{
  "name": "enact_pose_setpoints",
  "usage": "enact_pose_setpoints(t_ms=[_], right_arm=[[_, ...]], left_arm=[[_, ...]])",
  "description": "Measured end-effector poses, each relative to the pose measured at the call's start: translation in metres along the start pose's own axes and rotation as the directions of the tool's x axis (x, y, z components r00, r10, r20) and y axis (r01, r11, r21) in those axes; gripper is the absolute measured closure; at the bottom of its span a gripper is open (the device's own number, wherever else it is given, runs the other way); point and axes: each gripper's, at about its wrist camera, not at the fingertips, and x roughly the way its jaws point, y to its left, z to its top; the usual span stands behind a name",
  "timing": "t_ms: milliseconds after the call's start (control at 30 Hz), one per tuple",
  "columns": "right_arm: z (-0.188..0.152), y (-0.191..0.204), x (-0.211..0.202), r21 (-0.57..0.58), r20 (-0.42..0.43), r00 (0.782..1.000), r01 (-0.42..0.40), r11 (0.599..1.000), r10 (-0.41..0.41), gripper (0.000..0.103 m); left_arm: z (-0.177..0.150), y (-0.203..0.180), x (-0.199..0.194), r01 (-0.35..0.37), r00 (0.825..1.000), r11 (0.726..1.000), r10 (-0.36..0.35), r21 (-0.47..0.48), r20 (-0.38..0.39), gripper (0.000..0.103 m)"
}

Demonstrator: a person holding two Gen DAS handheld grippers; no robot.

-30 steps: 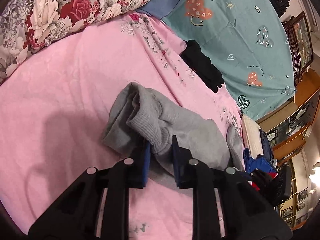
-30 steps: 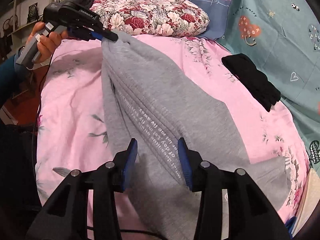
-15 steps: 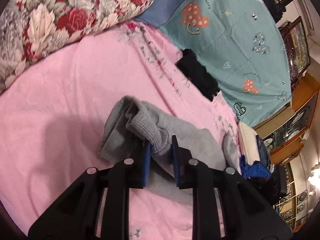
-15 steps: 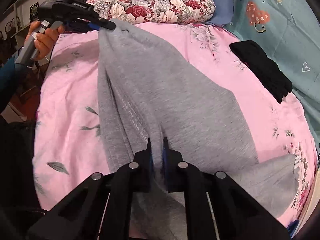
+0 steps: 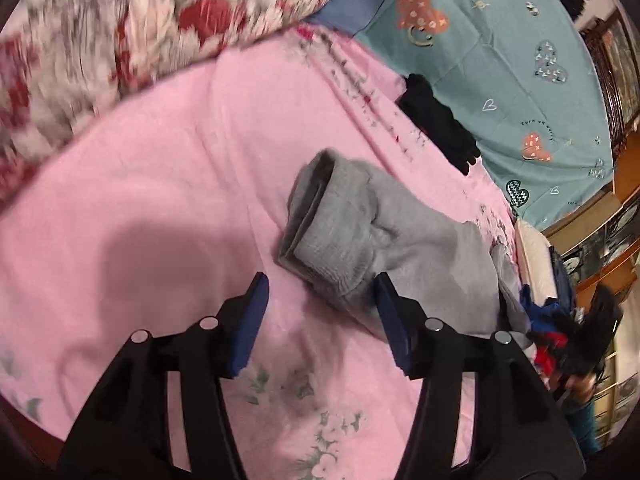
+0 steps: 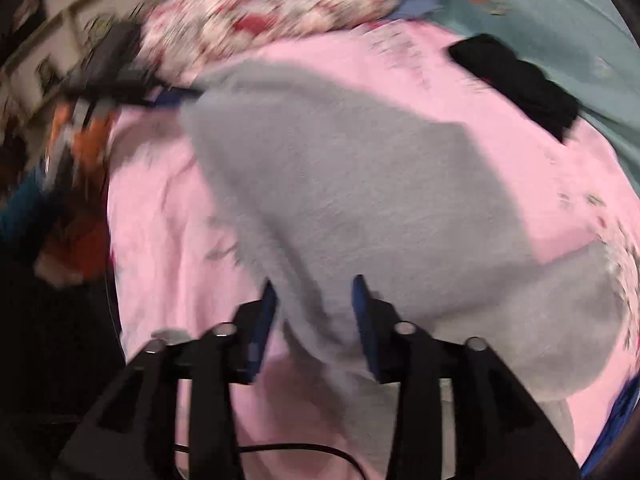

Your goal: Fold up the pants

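Note:
The grey pants (image 5: 384, 248) lie on the pink bedsheet (image 5: 168, 168), their ribbed cuffs stacked just ahead of my left gripper (image 5: 320, 292). Its jaws are opening and stand apart; the cuffs sit beyond the tips, close to the right finger (image 5: 390, 312), with nothing pinched. In the blurred right wrist view the pants (image 6: 360, 180) stretch from the far left toward me. My right gripper (image 6: 314, 292) is opening too, with a ridge of grey fabric running loose between its blue pads. The left gripper (image 6: 180, 94) shows at the pants' far end.
A floral pillow (image 5: 140, 32) lies at the bed's head. A black garment (image 5: 436, 120) rests where the sheet meets a teal blanket (image 5: 520, 60). Loose clothes (image 5: 552, 328) are heaped at the right, before wooden furniture. A black cable (image 6: 300, 448) crosses the near edge.
The left gripper has let go of the cuffs, which now lie on the sheet. The right gripper shut on a fold of fabric half a second ago and has opened again.

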Motion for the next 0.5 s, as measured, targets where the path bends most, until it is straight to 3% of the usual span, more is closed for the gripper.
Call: enact_pose_setpoints(t_ms=[67, 100, 133, 167, 267, 400, 500], right_arm=[[0.011, -0.033, -0.021, 0.098, 0.046, 0.997, 0.055, 0.994, -0.059, 0.039], [0.015, -0.053, -0.028, 0.163, 0.06, 0.989, 0.125, 0.979, -0.137, 0.037], [0.021, -0.08, -0.033, 0.247, 0.045, 0.967, 0.233, 0.94, -0.252, 0.036], [0.024, -0.101, -0.034, 0.313, 0.017, 0.95, 0.29, 0.904, -0.311, 0.035], [0.022, -0.16, -0.033, 0.515, -0.035, 0.942, 0.302, 0.802, -0.333, 0.035], [0.031, -0.205, 0.002, 0.595, -0.167, 0.903, 0.413, 0.689, -0.397, 0.035], [0.032, -0.225, 0.034, 0.599, -0.257, 0.862, 0.497, 0.628, -0.437, 0.035]], left_arm=[[0.008, -0.019, -0.014, -0.027, 0.997, 0.997, 0.021, 0.073, 0.071, 0.049], [0.012, -0.029, -0.019, 0.003, 0.996, 0.994, -0.012, 0.107, 0.087, 0.049], [0.014, -0.037, -0.022, 0.023, 0.995, 0.991, -0.036, 0.129, 0.095, 0.046], [0.017, -0.048, -0.024, 0.041, 0.993, 0.987, -0.058, 0.159, 0.103, 0.043], [0.022, -0.077, -0.015, 0.075, 0.99, 0.972, -0.098, 0.221, 0.097, 0.037], [0.014, -0.115, 0.03, 0.177, 0.983, 0.947, -0.182, 0.267, -0.008, 0.033], [-0.011, -0.135, 0.073, 0.167, 0.981, 0.927, -0.122, 0.335, -0.15, 0.033]])
